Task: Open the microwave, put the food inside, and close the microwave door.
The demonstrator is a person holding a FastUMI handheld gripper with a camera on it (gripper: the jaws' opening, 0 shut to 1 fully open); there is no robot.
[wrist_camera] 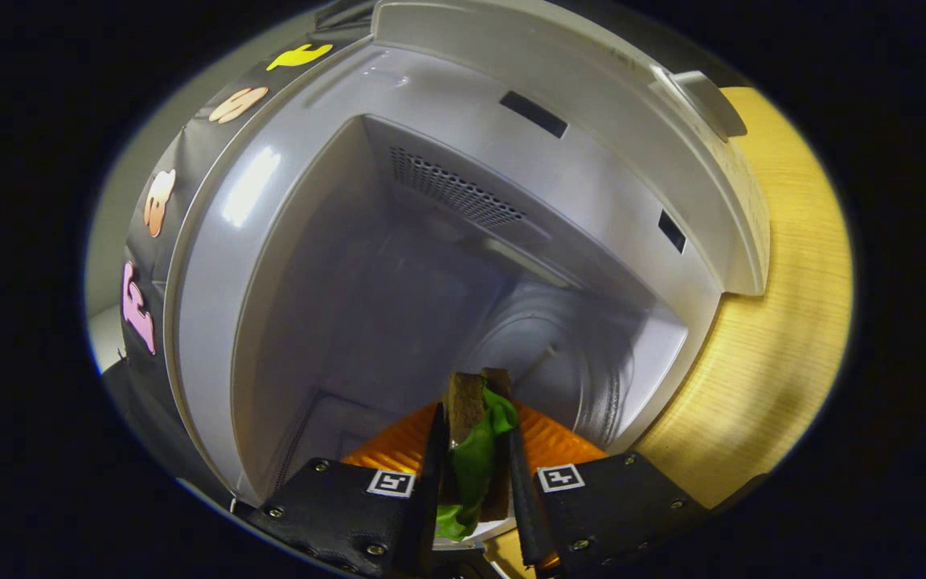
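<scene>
microwave (463,201) is open: cavity fully exposed, so step one reads as done. door itself i can't place with confidence; the pale panel with a tab at about 1 o'clock (700,100) could be door or casing, can't tell.

gripper (475,458) is pinching the food: a sandwich (475,438), brown bread slices with a green lettuce leaf hanging out, standing on edge between the two fingers. both fingers press on its sides, narrow gap, load held.

under the sandwich there's an orange ribbed plate (547,442), spreading toward 10 and 2 o'clock from the fingertips. whether the sandwich is touching it or hanging just above it, can't tell from this angle. a white edge shows below the lettuce at 6 o'clock, unclear what it is.

position: fingertips sit at the mouth of the cavity, plate and sandwich at the front of the floor, round turntable recess (559,354) just beyond at about 1 o'clock. vent grille (455,189) at 12 on the far wall. wooden table (776,322) at 3 o'clock.

progress, my read: open done; insertion underway, not finished since the food is clamped. left: seat it inside, release, back out, shut the door.
</scene>
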